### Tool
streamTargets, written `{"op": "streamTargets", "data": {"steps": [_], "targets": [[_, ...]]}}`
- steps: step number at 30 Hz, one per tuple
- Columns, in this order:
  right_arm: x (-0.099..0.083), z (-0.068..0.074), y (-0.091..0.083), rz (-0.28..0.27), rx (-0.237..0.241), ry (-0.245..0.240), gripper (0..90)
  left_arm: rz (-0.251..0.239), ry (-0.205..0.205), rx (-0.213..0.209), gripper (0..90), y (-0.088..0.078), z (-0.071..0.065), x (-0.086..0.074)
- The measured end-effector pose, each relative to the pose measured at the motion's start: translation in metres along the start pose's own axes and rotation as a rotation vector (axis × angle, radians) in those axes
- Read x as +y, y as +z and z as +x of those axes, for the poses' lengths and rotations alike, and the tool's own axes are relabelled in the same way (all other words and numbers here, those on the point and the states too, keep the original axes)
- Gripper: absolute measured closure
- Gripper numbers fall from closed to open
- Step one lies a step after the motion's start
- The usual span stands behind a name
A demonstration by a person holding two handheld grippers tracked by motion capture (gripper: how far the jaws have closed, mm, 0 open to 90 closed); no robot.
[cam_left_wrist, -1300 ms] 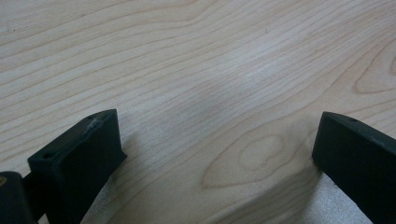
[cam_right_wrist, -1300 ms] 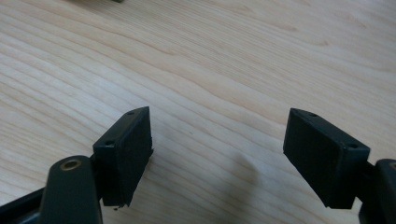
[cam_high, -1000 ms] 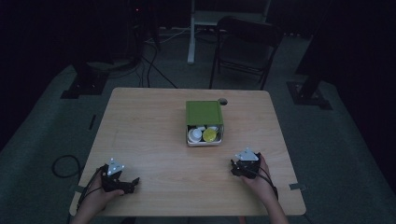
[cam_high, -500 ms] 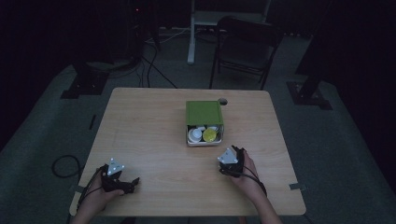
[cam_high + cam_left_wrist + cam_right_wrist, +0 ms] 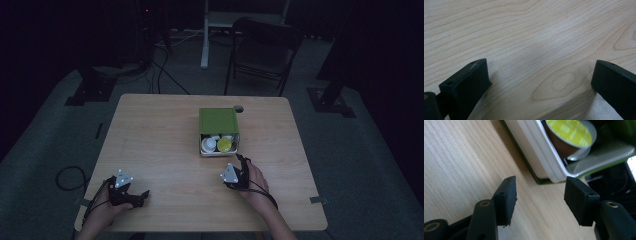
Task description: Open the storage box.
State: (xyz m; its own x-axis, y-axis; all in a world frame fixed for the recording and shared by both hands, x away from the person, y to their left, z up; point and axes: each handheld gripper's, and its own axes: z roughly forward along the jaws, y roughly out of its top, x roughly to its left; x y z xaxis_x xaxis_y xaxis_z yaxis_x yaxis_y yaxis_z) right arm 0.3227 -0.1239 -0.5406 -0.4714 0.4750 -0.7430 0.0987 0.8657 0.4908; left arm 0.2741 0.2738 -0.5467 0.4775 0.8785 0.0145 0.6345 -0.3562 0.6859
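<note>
1. The right gripper [image 5: 241, 161] sits on the wooden table [image 5: 155, 140], just short of the near edge of the green box [image 5: 218, 121], its tips pointing at the box's open white tray [image 5: 219, 153].
2. Its jaws have just been closing and now stand about half spread, with only bare table between them; in the right gripper view [image 5: 540, 192] the pads touch nothing.
3. In that view the near corner of the tray [image 5: 541, 157] lies just beyond the tips, close but apart from them.
4. A brown pod with a yellow lid [image 5: 571, 135] lies in the tray; in the high view it shows as the yellow disc [image 5: 224, 144] beside a white one [image 5: 208, 145].
5. The picture from above is dim, so the other items in the tray are hard to make out, perhaps more pods.
6. The left gripper [image 5: 142, 194] rests near the table's front left corner, well apart from the box.
7. Its jaws stand wide apart in the left gripper view [image 5: 540, 75], with plain wood grain between them and nothing held.
</note>
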Motion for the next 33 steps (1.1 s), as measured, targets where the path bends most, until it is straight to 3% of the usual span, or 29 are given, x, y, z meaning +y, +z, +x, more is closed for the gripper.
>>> {"op": "streamTargets", "data": {"steps": [12, 16, 33], "targets": [[0.016, 0.013, 0.006, -0.005, -0.08, -0.272, 52.5, -0.001, -0.001, 0.0, 1.7, 0.0, 0.0, 0.0], [0.022, 0.018, 0.009, -0.004, -0.105, -0.335, 53.5, 0.0, 0.0, 0.0, 1.7, 0.0, 0.0, 0.0], [0.043, 0.029, 0.011, -0.013, -0.152, -0.43, 55.6, -0.001, -0.001, 0.0, 1.8, 0.0, 0.0, 0.0]]}}
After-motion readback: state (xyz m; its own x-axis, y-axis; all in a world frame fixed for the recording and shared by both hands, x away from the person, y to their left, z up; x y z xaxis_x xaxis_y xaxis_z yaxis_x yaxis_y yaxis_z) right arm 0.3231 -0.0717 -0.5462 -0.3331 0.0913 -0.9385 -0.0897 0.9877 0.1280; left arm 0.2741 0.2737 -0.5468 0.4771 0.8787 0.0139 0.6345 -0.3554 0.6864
